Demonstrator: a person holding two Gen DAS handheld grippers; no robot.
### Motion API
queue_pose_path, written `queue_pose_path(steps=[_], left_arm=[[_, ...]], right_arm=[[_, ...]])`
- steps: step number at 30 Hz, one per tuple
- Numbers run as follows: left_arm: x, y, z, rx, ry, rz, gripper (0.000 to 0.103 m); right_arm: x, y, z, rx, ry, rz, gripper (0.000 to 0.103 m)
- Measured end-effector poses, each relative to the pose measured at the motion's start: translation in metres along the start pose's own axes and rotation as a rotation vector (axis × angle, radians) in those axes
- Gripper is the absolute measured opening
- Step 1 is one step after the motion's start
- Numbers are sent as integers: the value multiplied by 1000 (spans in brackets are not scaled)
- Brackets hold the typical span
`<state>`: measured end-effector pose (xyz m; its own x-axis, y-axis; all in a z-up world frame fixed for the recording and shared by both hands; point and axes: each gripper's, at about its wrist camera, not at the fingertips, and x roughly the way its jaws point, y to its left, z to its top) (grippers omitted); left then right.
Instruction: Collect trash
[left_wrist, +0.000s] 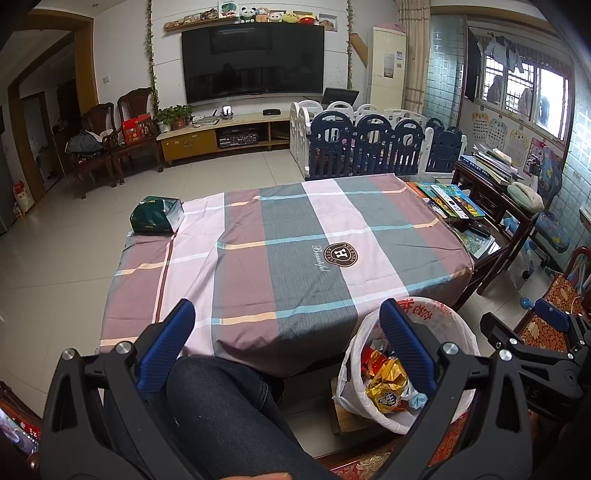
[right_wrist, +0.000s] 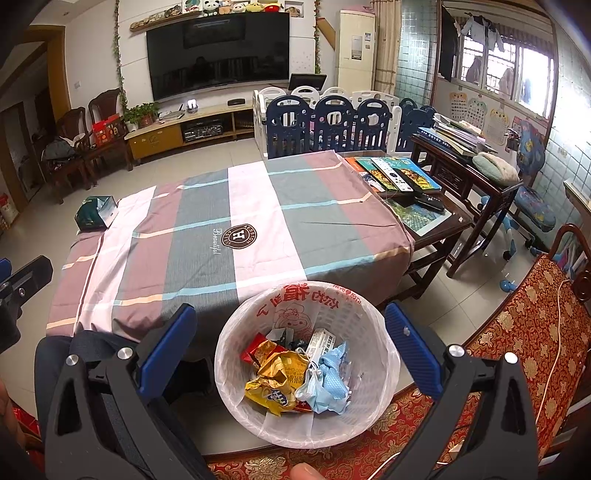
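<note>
One lined bin (right_wrist: 373, 332), two gaping claws (right_wrist: 291, 336)

beyond the checked tablecloth (left_wrist: 295, 236): wall television (left_wrist: 253, 62), blue playpen fence (left_wrist: 373, 146) to its right, green tissue pack (left_wrist: 157, 216) on its left corner.

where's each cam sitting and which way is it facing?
Left wrist: on the left claw, open, facing across the plaid tablecloth toward the TV; person's jeans leg below, right claw at the right edge.
Right wrist: on the right claw, open, above the trash bin, same heading; left claw at the left edge.
Shared: tablecloth, bin, green tissue pack, TV.
</note>
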<state>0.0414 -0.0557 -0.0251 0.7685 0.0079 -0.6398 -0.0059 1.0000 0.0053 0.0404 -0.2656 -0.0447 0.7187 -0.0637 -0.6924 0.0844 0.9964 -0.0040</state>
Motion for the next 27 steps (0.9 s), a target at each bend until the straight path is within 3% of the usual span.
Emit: queue_pose_path(steps=[27], left_arm=[[13,7,-6,-25,24,24,100]], right_arm=[[2,-4,-11,9,8,-1,100]])
